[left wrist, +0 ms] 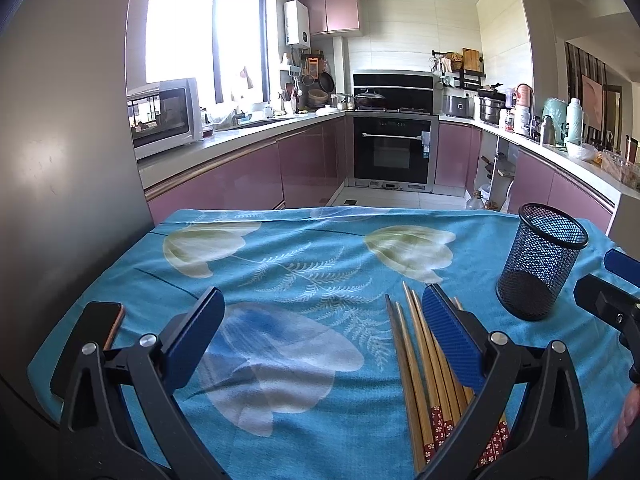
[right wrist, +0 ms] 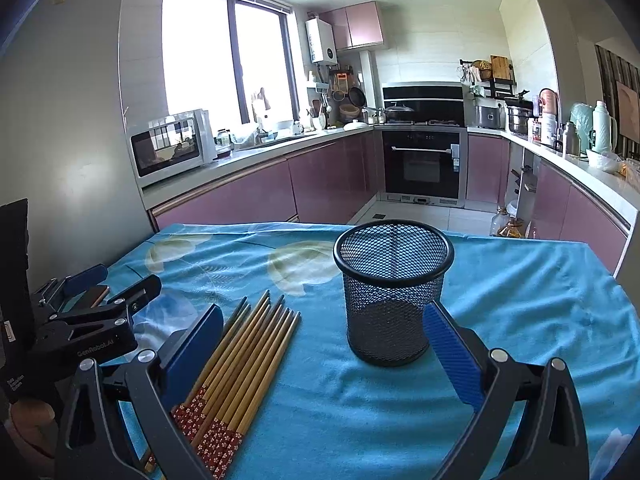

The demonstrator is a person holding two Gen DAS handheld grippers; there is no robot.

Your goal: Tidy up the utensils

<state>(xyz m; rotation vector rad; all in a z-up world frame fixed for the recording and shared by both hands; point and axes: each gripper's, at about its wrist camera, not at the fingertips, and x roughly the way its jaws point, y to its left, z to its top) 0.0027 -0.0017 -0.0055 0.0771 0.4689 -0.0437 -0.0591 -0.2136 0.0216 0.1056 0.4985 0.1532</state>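
Far left edge of the table: a phone [left wrist: 114, 322] with a copper-coloured rim lies on the blue floral tablecloth [left wrist: 304, 248], just beside the left gripper's outer arm. Left gripper [left wrist: 324, 330] hovers low over the near part of the cloth, jaws spread wide, nothing between the blue pads; its right pad sits above the chopsticks. Bundle of bamboo chopsticks [right wrist: 248, 356] lies flat on the cloth, near centre, tips pointing toward the far side and fanned slightly, red flower-patterned handle ends toward the near edge. They lie loose, side by side, touching one another. To their right, apart from them, a black wire-mesh holder [right wrist: 394, 296] stands upright on the cloth, nothing visible inside it. Right gripper [right wrist: 326, 338] also hangs low with jaws wide apart, gripping nothing; the holder stands just beyond the gap, closer to the right pad, and the chopsticks run under the left pad. From the right wrist view the left gripper shows at far left, a hand partly visible beneath it. Beyond the table: kitchen with pink cabinets [left wrist: 240, 176], a microwave [left wrist: 164, 118] at left, a built-in oven [left wrist: 392, 152] at the far wall.
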